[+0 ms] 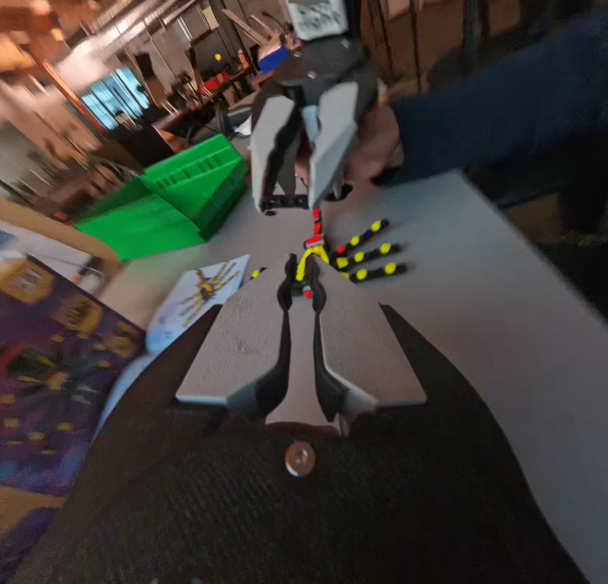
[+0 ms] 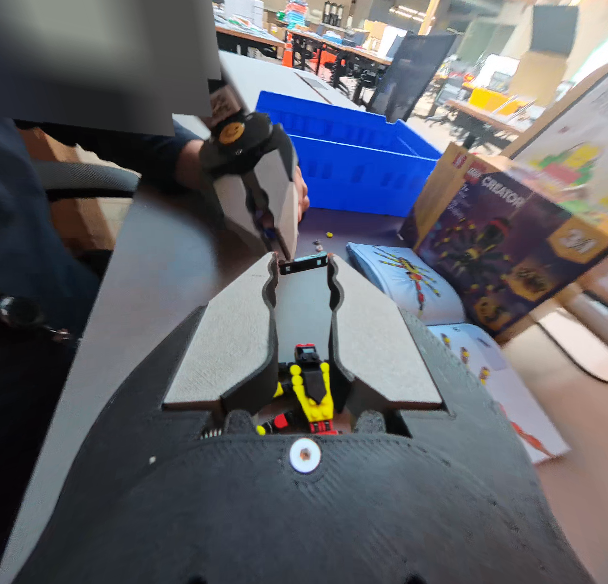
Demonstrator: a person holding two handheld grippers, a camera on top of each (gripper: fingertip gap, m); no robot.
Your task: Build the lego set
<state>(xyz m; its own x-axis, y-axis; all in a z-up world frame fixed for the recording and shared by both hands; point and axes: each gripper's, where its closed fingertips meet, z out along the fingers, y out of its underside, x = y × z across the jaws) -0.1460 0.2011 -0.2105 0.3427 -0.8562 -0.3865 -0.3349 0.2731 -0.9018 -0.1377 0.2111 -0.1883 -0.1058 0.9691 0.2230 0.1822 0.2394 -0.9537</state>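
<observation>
A black and yellow spider model (image 1: 368, 255) with a red and black tail lies on the grey table (image 1: 460, 305). It also shows under my right gripper's fingers in the right wrist view (image 2: 312, 394). My right gripper (image 2: 302, 262) is shut on a small black plate (image 2: 302, 265), held by its ends above the table; both show in the left wrist view, gripper (image 1: 285, 203) and plate (image 1: 286, 202). My left gripper (image 1: 301, 265) is almost shut, with a narrow slit and nothing seen in it. It hovers over the model's head, close to the black plate (image 2: 281, 251).
A green bin (image 1: 184, 200) stands at the far left and a blue bin (image 2: 355, 170) behind the work area. The purple set box (image 2: 493, 246) and an instruction booklet (image 2: 404, 282) lie beside it. Small loose pieces (image 2: 329, 235) sit near the blue bin.
</observation>
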